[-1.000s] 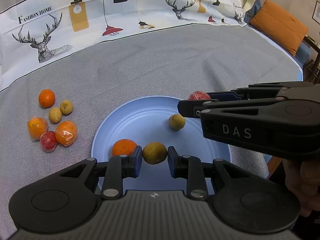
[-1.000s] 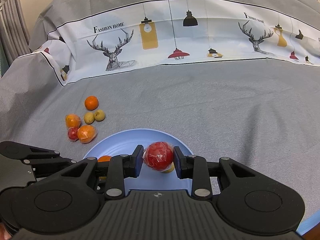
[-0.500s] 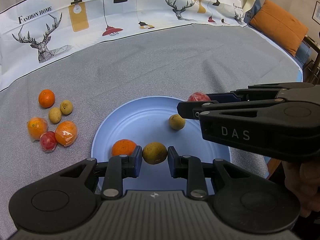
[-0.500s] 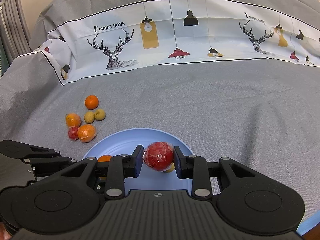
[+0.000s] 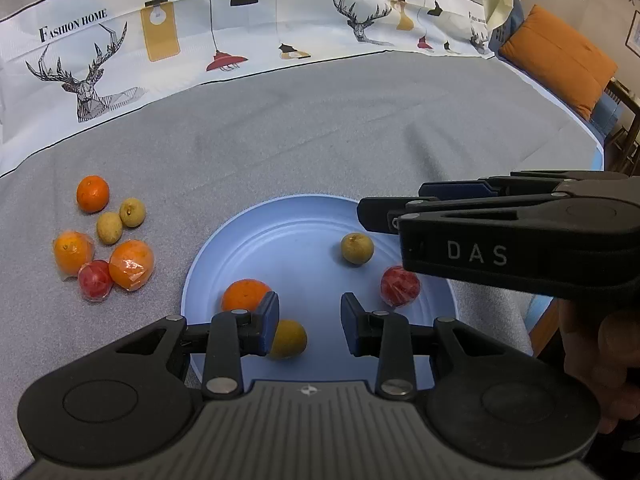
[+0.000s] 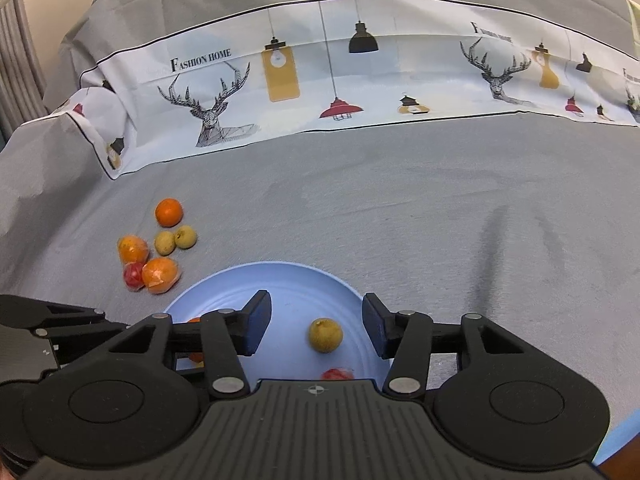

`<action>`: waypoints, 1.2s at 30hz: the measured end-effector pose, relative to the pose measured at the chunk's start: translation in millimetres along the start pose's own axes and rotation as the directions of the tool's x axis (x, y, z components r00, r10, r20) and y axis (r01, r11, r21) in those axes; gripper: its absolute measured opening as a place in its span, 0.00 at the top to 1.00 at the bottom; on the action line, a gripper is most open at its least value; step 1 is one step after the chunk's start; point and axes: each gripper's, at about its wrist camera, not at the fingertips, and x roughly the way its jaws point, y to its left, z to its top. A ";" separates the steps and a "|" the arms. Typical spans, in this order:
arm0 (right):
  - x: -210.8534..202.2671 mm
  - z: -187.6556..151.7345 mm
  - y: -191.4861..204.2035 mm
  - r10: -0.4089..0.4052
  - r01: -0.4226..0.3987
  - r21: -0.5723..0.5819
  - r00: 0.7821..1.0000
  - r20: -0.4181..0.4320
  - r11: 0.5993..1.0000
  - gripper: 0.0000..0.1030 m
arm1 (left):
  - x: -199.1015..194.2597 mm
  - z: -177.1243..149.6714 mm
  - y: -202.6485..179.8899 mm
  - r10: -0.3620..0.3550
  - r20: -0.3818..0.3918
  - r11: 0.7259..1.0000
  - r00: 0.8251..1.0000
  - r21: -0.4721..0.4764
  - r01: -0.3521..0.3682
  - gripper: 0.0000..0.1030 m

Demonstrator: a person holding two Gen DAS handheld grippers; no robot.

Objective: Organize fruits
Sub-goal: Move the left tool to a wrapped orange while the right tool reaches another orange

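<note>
A light blue plate [image 5: 296, 236] lies on the grey cloth, also in the right wrist view [image 6: 296, 284]. On it lie an orange [image 5: 244, 294], two yellow-brown fruits [image 5: 289, 339] [image 5: 357, 248] and a wrapped red fruit [image 5: 400, 285]. My left gripper [image 5: 309, 320] is open above the plate's near side, the nearer yellow-brown fruit lying below its left finger. My right gripper [image 6: 316, 320] is open above the plate, over the other yellow-brown fruit [image 6: 325, 335] and the red fruit [image 6: 337, 374]; it shows from the side in the left view [image 5: 384, 216].
A cluster of loose fruits lies on the cloth left of the plate: an orange [image 5: 93, 193], two yellow-brown fruits [image 5: 133, 212] [image 5: 109, 227], two wrapped oranges [image 5: 132, 259] [image 5: 73, 251] and a wrapped red fruit [image 5: 94, 285]. A printed cloth band [image 5: 200, 40] runs along the back. An orange cushion [image 5: 560, 60] sits far right.
Both grippers opened. The left let go of the yellow-brown fruit and the right let go of the red fruit; both fruits now lie on the plate.
</note>
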 end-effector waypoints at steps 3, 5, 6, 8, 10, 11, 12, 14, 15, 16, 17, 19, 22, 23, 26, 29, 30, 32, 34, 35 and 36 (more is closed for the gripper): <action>-1.0 -0.1 -0.1 -0.003 0.003 0.000 1.000 0.007 1.000 0.49 | -1.9 0.5 1.3 0.006 0.009 1.000 1.000 -0.009 -0.005 0.64; -1.8 0.1 -0.3 -0.005 0.005 0.000 1.000 0.012 1.000 0.49 | -4.5 1.4 3.2 0.013 0.023 1.000 1.000 -0.021 -0.012 0.67; -2.2 0.5 -0.1 -0.004 0.004 0.000 1.000 0.015 1.000 0.49 | -6.1 2.0 4.7 0.021 0.034 0.999 0.999 -0.029 -0.020 0.72; -3.1 1.3 0.0 -0.005 0.005 0.000 1.000 0.024 1.000 0.49 | -9.6 4.2 9.5 0.043 0.054 0.998 0.998 -0.055 -0.040 0.77; -4.9 2.0 0.1 -0.006 0.006 0.001 0.999 0.038 1.000 0.50 | -13.7 5.8 15.8 0.060 0.073 0.994 0.996 -0.092 -0.053 0.83; -5.8 2.5 -0.1 -0.006 0.006 0.002 0.999 0.045 1.000 0.52 | -16.2 7.0 19.3 0.073 0.084 0.992 0.994 -0.111 -0.064 0.84; -6.7 2.9 -0.5 -0.005 0.005 0.002 0.999 0.053 1.000 0.59 | -18.8 7.8 22.9 0.085 0.095 0.989 0.992 -0.130 -0.073 0.84; -8.4 3.6 -0.8 0.001 -0.002 0.005 0.998 0.068 1.000 0.69 | -24.3 10.5 30.5 0.106 0.115 0.982 0.988 -0.168 -0.086 0.85; -9.3 4.1 -0.6 0.005 -0.006 0.006 0.997 0.076 1.000 0.74 | -27.7 11.7 34.3 0.116 0.126 0.978 0.985 -0.187 -0.091 0.86; -10.1 4.6 -0.6 0.011 -0.011 0.007 0.997 0.082 1.000 0.80 | -31.8 12.6 39.2 0.126 0.138 0.972 0.982 -0.213 -0.095 0.86; -10.7 5.1 -0.1 0.018 -0.018 0.007 0.996 0.087 1.000 0.81 | -36.0 13.9 45.0 0.131 0.144 0.966 0.981 -0.242 -0.093 0.86; -11.6 5.7 2.0 0.033 -0.034 0.006 0.995 0.092 0.999 0.82 | -42.9 17.5 57.5 0.122 0.144 0.954 0.982 -0.288 -0.076 0.86; -11.0 6.4 7.0 0.056 -0.055 -0.006 0.994 0.092 0.998 0.82 | -48.5 29.5 72.7 0.138 0.131 0.958 0.982 -0.269 -0.099 0.86; -10.1 6.9 9.7 0.064 -0.063 -0.013 0.994 0.092 0.998 0.82 | -49.3 33.7 76.3 0.160 0.136 0.961 0.978 -0.247 -0.123 0.86; -8.2 8.0 18.1 0.087 -0.085 -0.028 0.992 0.088 0.996 0.82 | -50.3 33.7 93.4 0.212 0.169 0.954 0.963 -0.249 -0.166 0.86; -5.6 7.7 26.6 0.114 -0.110 -0.052 0.990 0.079 0.993 0.82 | -45.0 25.2 123.8 0.215 0.133 0.901 0.968 -0.410 -0.144 0.86; -4.3 7.6 29.8 0.121 -0.116 -0.064 0.990 0.076 0.991 0.82 | -46.0 24.5 132.3 0.224 0.136 0.881 0.965 -0.452 -0.141 0.86; -1.6 7.8 36.9 0.137 -0.131 -0.089 0.988 0.074 0.987 0.82 | -43.8 23.6 145.0 0.227 0.126 0.849 0.966 -0.512 -0.133 0.86; 2.4 8.8 44.0 0.154 -0.146 -0.112 0.986 0.068 0.983 0.82 | -37.0 22.7 153.3 0.219 0.095 0.824 0.971 -0.551 -0.132 0.86; 4.9 9.7 48.0 0.163 -0.154 -0.123 0.984 0.065 0.980 0.82 | -33.8 22.8 155.7 0.222 0.081 0.817 0.972 -0.559 -0.141 0.86; 7.1 10.7 51.2 0.171 -0.162 -0.128 0.983 0.063 0.978 0.82 | -31.5 22.6 157.6 0.227 0.072 0.814 0.971 -0.562 -0.149 0.86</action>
